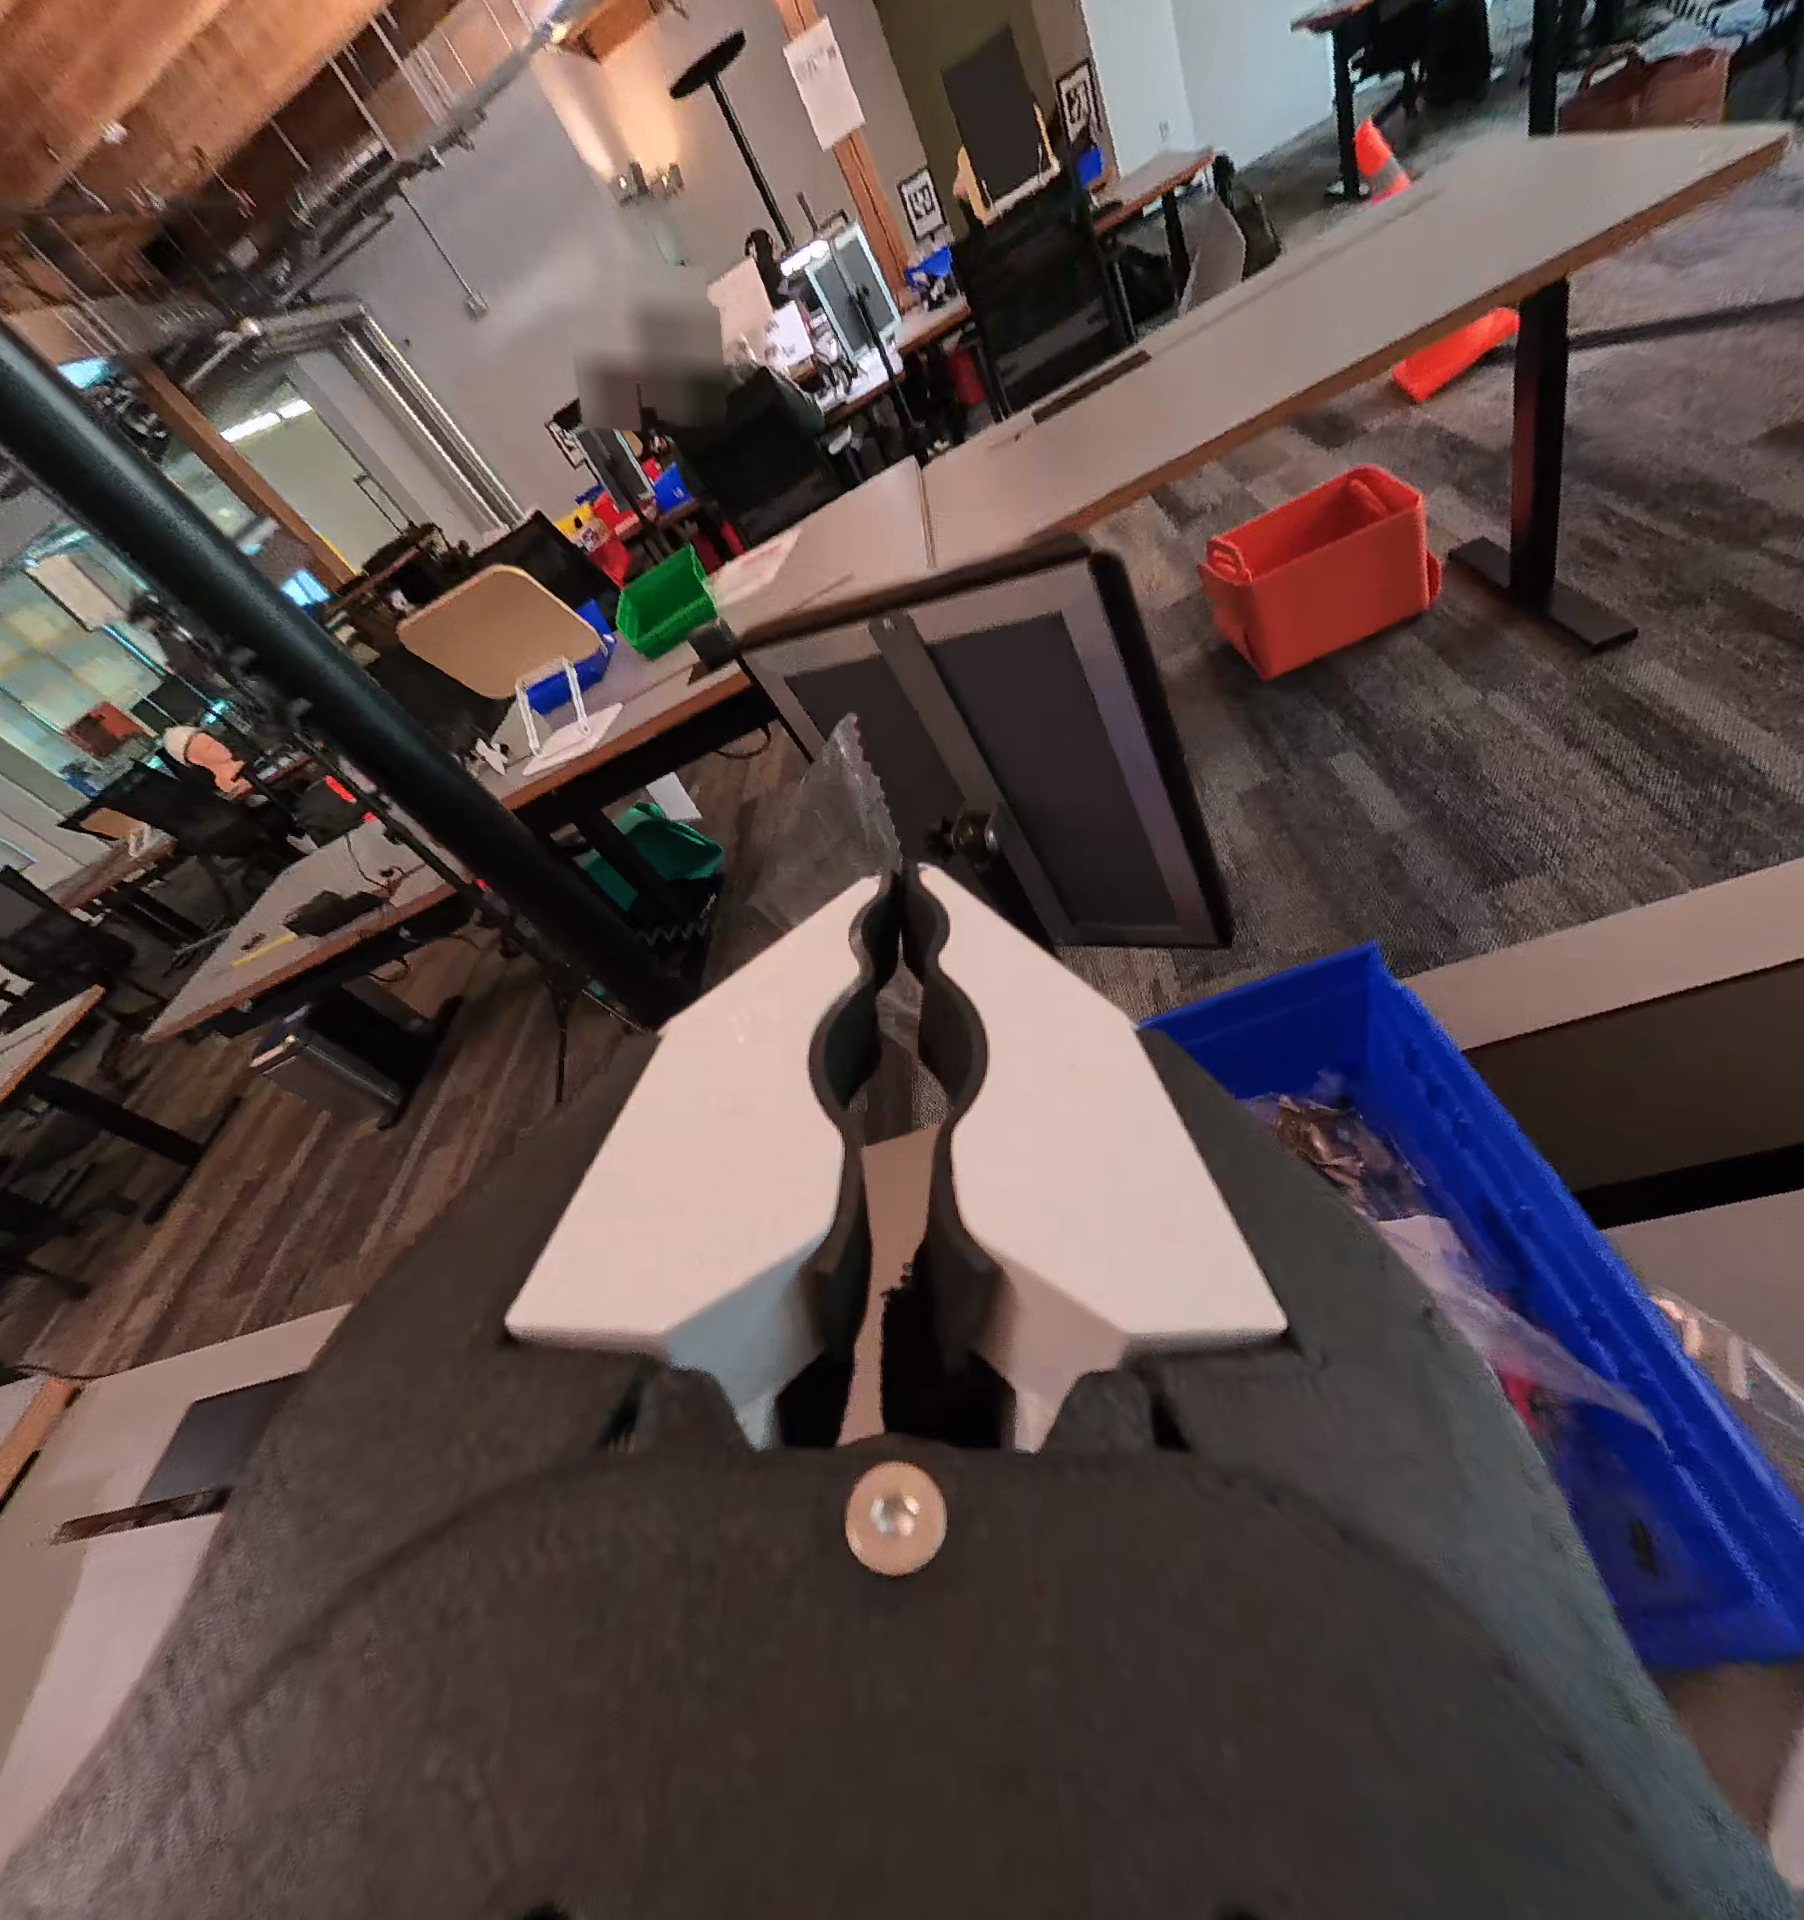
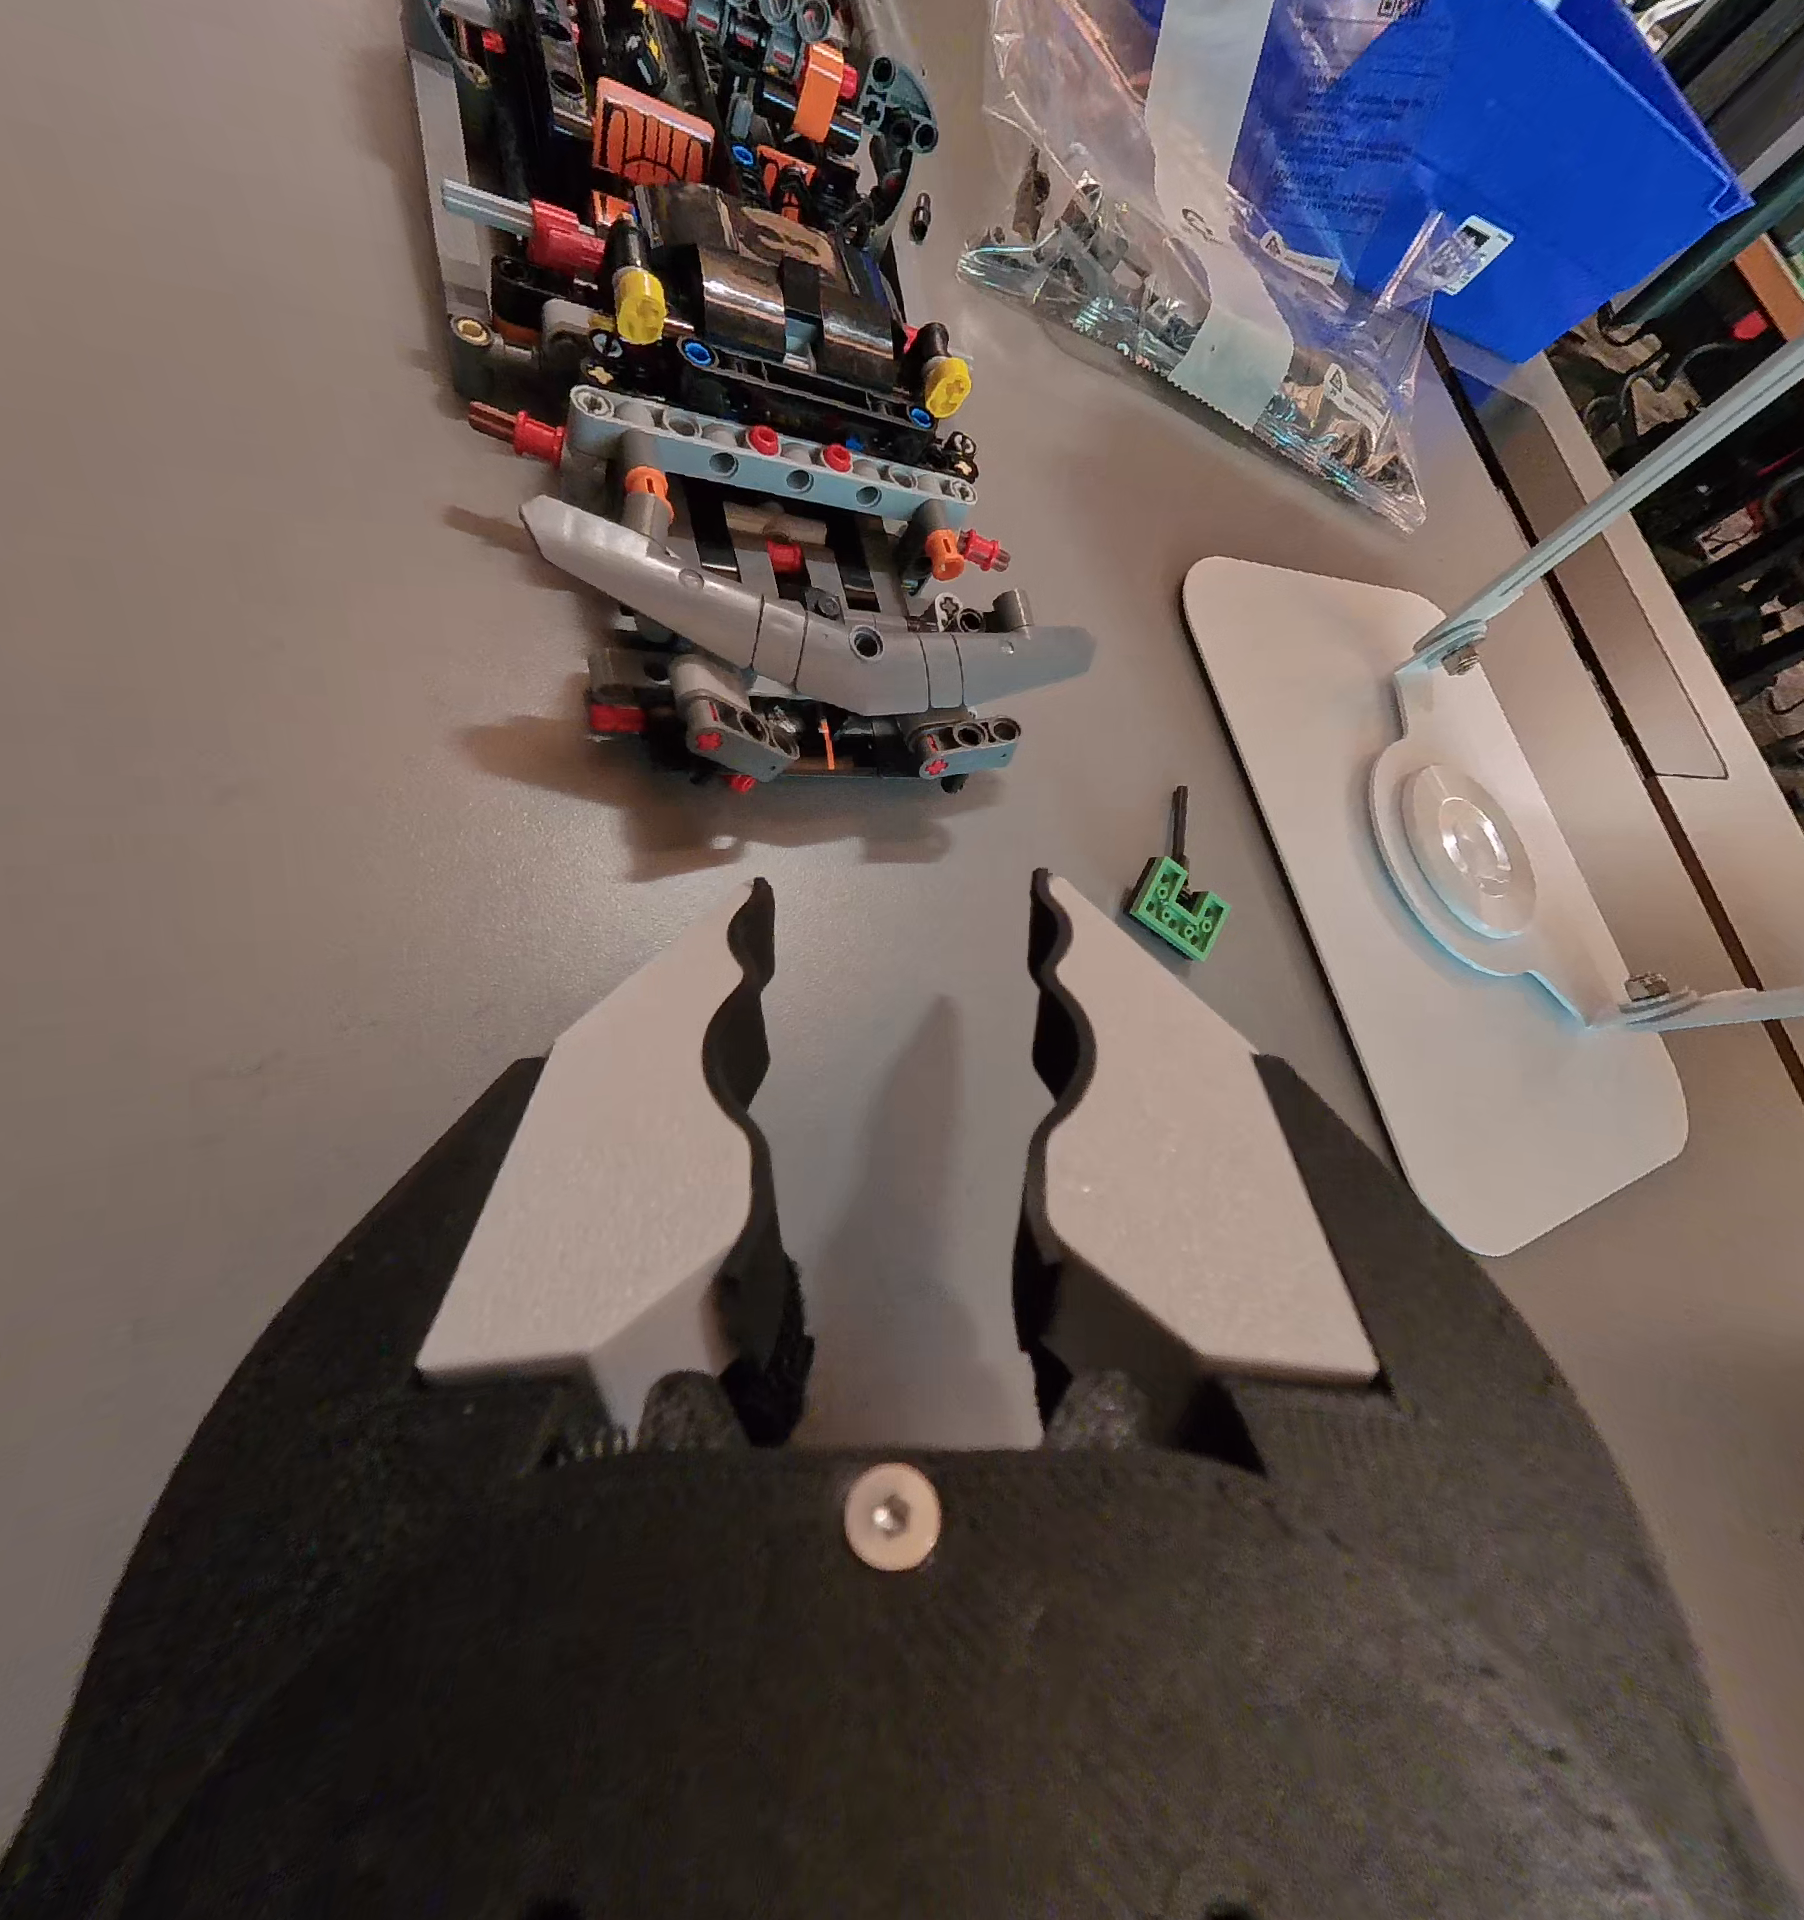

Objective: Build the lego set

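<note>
A partly built Technic model (image 2: pixel 752 436) in grey, black, red and orange lies on the grey table (image 2: pixel 202 623). My right gripper (image 2: pixel 898 888) is open and empty, just above the table in front of the model's near end. A small green piece on a black axle (image 2: pixel 1178 904) lies just right of its right fingertip. My left gripper (image 1: pixel 903 883) is raised and looks out over the room. Its jaws are shut on a clear plastic bag (image 1: pixel 846 800), whose serrated edge sticks up past the fingertips.
A clear bag of parts (image 2: pixel 1189 281) and a blue bin (image 2: pixel 1521 187) lie right of the model; the bin also shows in the left wrist view (image 1: pixel 1563 1299). A white stand base (image 2: pixel 1397 935) with clear arms sits at the table's right edge. The grippers' ends are close to 70 cm from one another.
</note>
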The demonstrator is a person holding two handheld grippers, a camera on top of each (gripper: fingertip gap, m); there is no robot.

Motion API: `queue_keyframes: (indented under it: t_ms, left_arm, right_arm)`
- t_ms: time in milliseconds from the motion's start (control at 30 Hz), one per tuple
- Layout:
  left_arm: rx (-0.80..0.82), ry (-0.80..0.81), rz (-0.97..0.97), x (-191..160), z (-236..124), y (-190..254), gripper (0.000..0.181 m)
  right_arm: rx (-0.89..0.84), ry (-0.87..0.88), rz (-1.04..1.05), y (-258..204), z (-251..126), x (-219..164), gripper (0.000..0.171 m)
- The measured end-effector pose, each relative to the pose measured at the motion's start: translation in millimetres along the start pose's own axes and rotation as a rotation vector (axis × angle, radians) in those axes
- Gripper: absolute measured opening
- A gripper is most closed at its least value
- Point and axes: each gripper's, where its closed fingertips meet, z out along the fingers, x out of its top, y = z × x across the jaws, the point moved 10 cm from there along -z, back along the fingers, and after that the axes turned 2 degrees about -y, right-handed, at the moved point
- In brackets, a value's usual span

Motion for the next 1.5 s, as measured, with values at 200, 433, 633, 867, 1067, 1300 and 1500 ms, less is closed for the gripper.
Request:
queue_keyframes:
  t_ms: [200, 433, 633, 867, 1067, 1300, 1500]
  left_arm:
    - [-0.04, 0.05, 0.041, 55.4, -84.4, 23.0, 0.0]
    - [-0.212, 0.095, 0.044, 78.0, -180.5, 94.2, 0.0]
    - [-0.352, 0.182, 0.109, 86.1, -253.6, 174.2, 0.0]
    - [-0.5, 0.317, 0.162, 97.3, -316.8, 270.1, 0.0]
    - [-0.764, 0.342, 0.261, 97.7, -339.3, 375.0, 0.0]
    - [-1.12, 0.398, 0.468, 71.5, -335.5, 495.0, 0.0]
    - [-1.241, 0.46, 0.438, 58.0, -327.3, 530.6, 0.0]
  right_arm:
    - [-0.018, 0.024, -0.001, 0.9, -2.4, 0.3, 0.056]
    - [-0.026, 0.113, 0.056, 22.1, -50.4, -7.6, 0.049]
    - [-0.078, 0.163, 0.158, 48.2, -119.2, -21.2, 0.051]
    - [-0.069, 0.247, 0.209, 54.0, -175.9, -8.9, 0.059]
    - [-0.179, 0.352, 0.168, 64.1, -208.3, 18.8, 0.088]
    - [-0.169, 0.334, 0.137, 100.4, -226.8, 41.0, 0.113]
    - [0.217, 0.285, 0.157, 97.8, -206.1, 32.4, 0.0]
